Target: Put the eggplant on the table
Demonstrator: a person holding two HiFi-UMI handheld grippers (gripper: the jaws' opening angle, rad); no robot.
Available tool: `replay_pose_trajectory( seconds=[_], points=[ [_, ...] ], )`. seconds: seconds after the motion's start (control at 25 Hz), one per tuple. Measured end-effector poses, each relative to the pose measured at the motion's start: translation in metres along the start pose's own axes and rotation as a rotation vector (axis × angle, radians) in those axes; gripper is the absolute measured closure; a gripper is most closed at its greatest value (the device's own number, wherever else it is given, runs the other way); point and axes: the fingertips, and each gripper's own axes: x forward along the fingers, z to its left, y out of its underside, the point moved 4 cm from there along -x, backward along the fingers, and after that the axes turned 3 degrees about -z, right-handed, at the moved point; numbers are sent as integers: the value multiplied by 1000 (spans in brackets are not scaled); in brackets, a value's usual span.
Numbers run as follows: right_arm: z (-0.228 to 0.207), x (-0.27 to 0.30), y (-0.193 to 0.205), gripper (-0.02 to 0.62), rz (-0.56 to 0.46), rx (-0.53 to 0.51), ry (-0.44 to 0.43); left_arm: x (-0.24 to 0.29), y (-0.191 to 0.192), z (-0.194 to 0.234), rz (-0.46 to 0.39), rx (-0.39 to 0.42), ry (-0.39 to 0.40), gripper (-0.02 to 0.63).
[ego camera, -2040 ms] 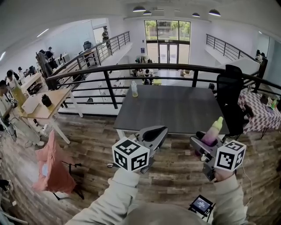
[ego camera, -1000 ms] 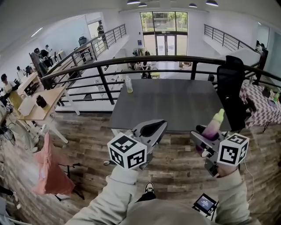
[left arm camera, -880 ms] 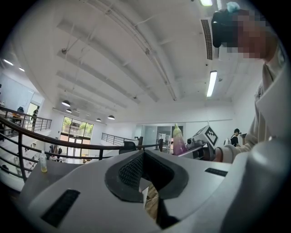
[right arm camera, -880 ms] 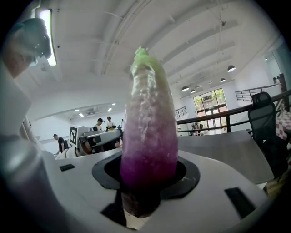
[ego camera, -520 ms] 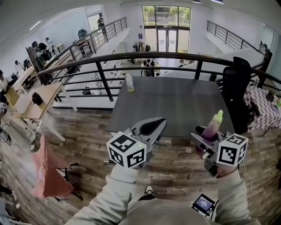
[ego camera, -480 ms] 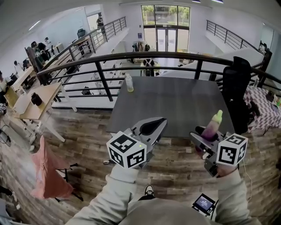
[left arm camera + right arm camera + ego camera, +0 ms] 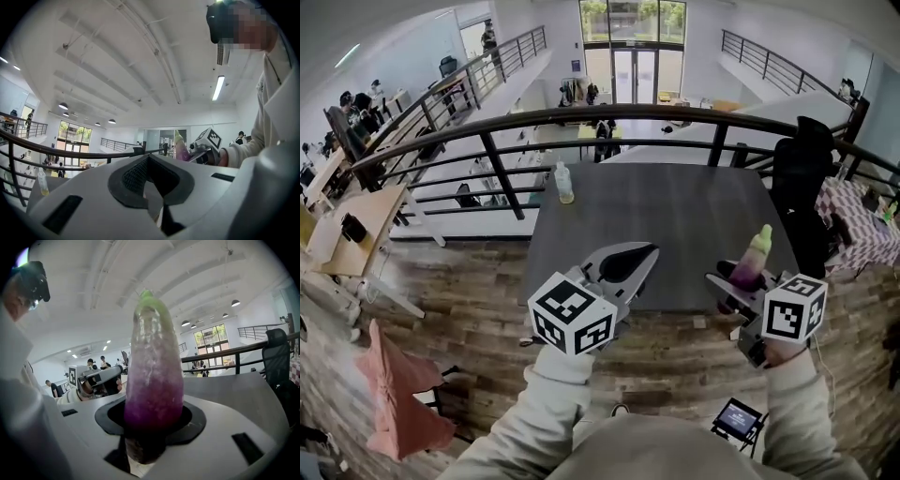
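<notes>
Eggplant (image 7: 751, 262) stands upright in my right tool (image 7: 737, 281), which is clenched on its purple lower end, green tip up. It's held in the air at the near right edge of the grey desk (image 7: 675, 211), not resting on it. Only the right gripper view shows the purple end seated between the jaws; only the head view shows where it sits against the desk. My left tool (image 7: 628, 262) is closed on nothing, jaw tips together. A clear bottle (image 7: 563, 183) stands at the desk's far left corner. The left gripper view shows yellowish liquid low in it.

The eggplant (image 7: 751, 262), purple fading to a pale green tip, stood upright in the right gripper's (image 7: 733, 286) fingers (image 7: 719, 281), near the dark grey surface (image 7: 675, 211).
</notes>
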Motion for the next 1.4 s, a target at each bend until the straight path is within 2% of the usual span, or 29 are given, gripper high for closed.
replay_pose_trajectory(
  seconds=[0.36,0.72,1.0,1.4],
  points=[
    [-19,37,2,403,6,55,45,11,27,40,34,-38,40,600],
    [-42,74,-27,403,-10,13,9,26,17,77,19,-21,15,600],
    [-104,82,-49,403,-20,10,5,80,16,108,13,-5,-3,600],
    [-211,96,-91,403,0,30,-5,193,19,147,29,-5,17,600]
  ],
)
